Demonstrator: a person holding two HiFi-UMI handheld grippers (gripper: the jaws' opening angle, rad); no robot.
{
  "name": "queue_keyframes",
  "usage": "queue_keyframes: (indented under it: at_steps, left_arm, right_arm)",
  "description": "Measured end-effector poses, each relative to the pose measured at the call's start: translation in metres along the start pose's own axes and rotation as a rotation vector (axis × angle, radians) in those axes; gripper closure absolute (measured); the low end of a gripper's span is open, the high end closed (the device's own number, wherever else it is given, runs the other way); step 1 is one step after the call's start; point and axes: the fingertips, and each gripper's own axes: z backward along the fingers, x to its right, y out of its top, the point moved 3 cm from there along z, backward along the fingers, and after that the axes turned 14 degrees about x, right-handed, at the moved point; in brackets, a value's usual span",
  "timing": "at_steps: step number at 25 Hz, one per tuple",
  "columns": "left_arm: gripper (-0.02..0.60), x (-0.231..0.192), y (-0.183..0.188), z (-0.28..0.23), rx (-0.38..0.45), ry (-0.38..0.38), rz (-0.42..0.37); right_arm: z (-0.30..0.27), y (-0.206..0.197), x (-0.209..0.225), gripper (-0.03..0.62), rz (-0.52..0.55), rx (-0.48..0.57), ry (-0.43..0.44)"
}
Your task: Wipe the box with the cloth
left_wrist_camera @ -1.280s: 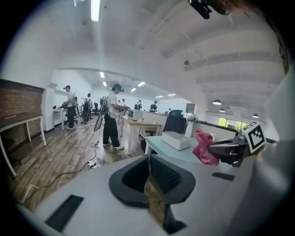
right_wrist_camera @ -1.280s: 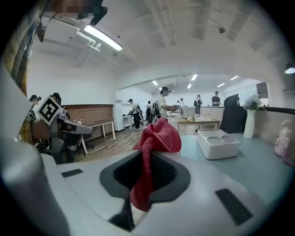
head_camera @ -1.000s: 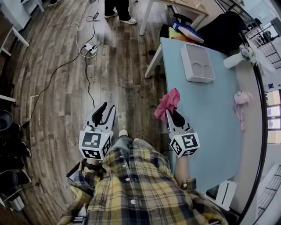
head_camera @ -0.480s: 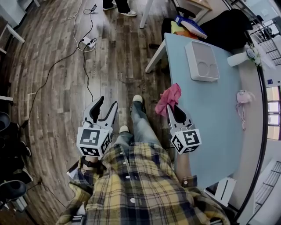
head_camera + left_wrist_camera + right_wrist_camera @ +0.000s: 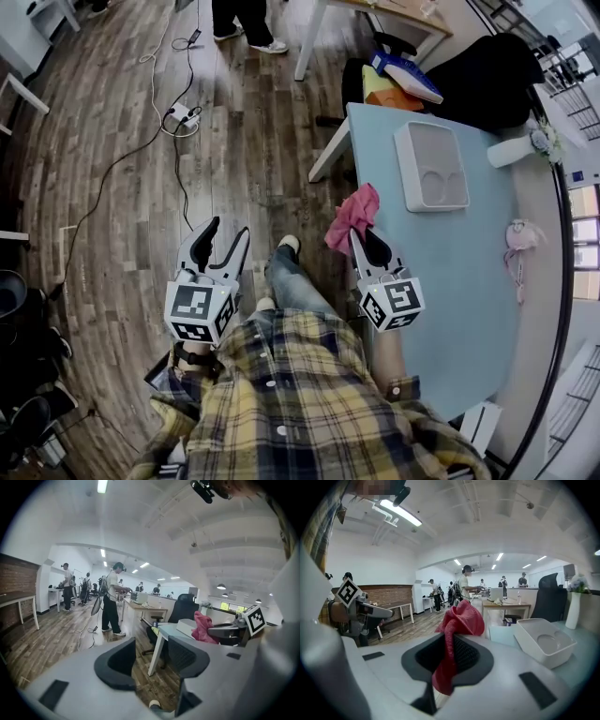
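Wood floor (image 5: 141, 187) under me, open office beyond, light-blue table (image 5: 450, 281) on my right. Left gripper (image 5: 228, 228) hangs over the floor, off the table. Its jaws have just been opening and now stand spread wide with nothing between them, my guess to leave it free to steady the box. Right gripper (image 5: 364, 240) sits over the table's left edge, clamped on the pink cloth (image 5: 354, 212). Cloth is bunched, long axis along the jaws. The wad sticks out past the tips toward the box, and a short tail droops back between the jaws. I judge it's held that way so the wad leads for wiping. White box (image 5: 431, 167) lies flat further up the table, well apart from the cloth, recessed face up, long axis running away from me.
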Motion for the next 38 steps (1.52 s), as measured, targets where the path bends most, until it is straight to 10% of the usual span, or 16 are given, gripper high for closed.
queue_keyframes:
  at_steps: [20,38]
  left_arm:
    - [0.368,0.000,0.051,-0.193,0.006,-0.072,-0.046]
    - [0.370,0.062,0.078,-0.348,0.039,-0.365,-0.127]
  right_arm:
    - [-0.104,0.037,0.139,0.545,0.004,0.033,-0.071]
    - [-0.066,0.034,0.238,0.545,-0.058,0.100,-0.424]
